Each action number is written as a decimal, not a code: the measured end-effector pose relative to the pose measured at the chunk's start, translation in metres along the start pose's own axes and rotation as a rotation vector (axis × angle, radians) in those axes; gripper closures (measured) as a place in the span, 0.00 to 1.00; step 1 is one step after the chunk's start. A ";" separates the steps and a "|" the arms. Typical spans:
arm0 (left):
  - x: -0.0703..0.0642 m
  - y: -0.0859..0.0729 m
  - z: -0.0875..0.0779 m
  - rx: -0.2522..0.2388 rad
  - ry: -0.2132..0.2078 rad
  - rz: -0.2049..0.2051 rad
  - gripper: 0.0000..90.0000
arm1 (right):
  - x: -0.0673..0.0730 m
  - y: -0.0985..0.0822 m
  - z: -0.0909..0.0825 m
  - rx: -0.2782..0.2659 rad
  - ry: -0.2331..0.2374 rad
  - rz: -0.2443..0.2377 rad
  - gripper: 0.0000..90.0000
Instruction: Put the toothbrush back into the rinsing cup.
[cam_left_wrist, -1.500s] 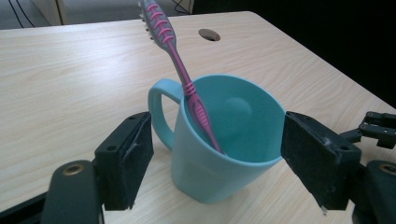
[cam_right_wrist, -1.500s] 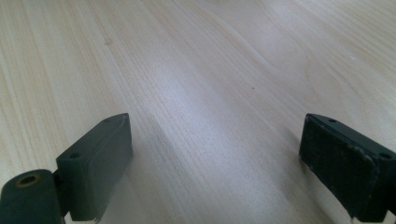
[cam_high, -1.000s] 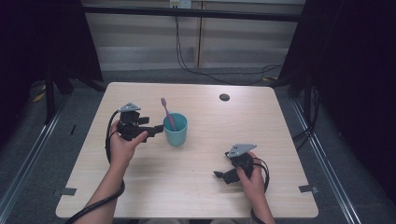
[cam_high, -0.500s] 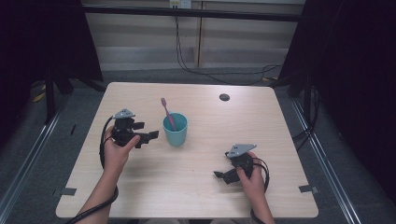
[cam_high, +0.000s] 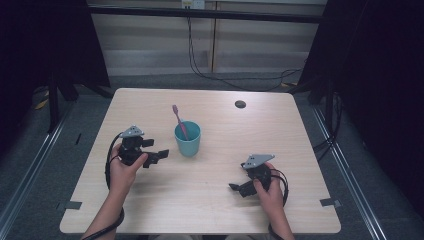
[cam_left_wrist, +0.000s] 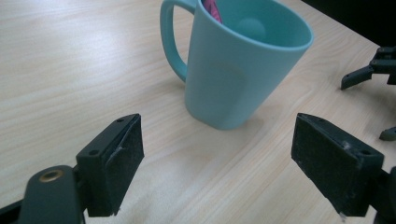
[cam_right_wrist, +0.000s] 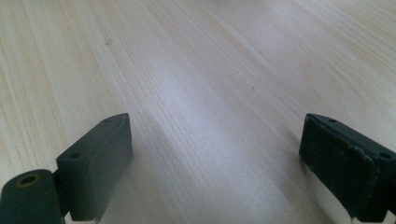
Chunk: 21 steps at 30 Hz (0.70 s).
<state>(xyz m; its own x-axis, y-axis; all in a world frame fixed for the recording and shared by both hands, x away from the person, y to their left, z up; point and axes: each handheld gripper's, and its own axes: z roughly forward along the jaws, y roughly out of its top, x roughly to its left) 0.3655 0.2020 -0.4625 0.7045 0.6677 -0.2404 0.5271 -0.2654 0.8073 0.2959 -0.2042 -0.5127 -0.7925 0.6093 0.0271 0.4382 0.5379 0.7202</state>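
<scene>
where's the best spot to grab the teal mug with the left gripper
Probably across the mug body, low down. It stands upright just ahead of the left gripper, whose jaws are open wider than the tapering lower body. The handle is on the far side in the left gripper view, so it shouldn't block either pad. A straight, level approach from the person's left also stays below the pink toothbrush leaning inside.

Both hands rest low, left tool (cam_high: 156, 150) and right tool (cam_high: 239, 190) with jaws spread wide.

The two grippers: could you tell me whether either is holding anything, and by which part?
Nothing is held. The left gripper is open short of the mug; the right gripper is open over bare table.
</scene>
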 end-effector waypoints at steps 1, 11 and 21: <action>0.000 -0.001 0.000 0.001 0.000 0.000 0.19 | 0.000 0.000 0.000 0.000 0.000 -0.001 0.10; -0.002 -0.023 0.004 0.029 -0.001 0.005 0.19 | 0.000 0.000 0.000 0.001 0.000 0.000 0.10; -0.003 -0.037 0.006 0.067 0.017 0.029 0.19 | 0.000 0.000 0.000 0.000 0.001 -0.001 0.10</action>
<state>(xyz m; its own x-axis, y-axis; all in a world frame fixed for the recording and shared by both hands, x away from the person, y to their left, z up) 0.3469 0.2060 -0.4953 0.7122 0.6706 -0.2075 0.5373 -0.3306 0.7759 0.2958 -0.2042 -0.5127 -0.7933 0.6082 0.0270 0.4374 0.5387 0.7200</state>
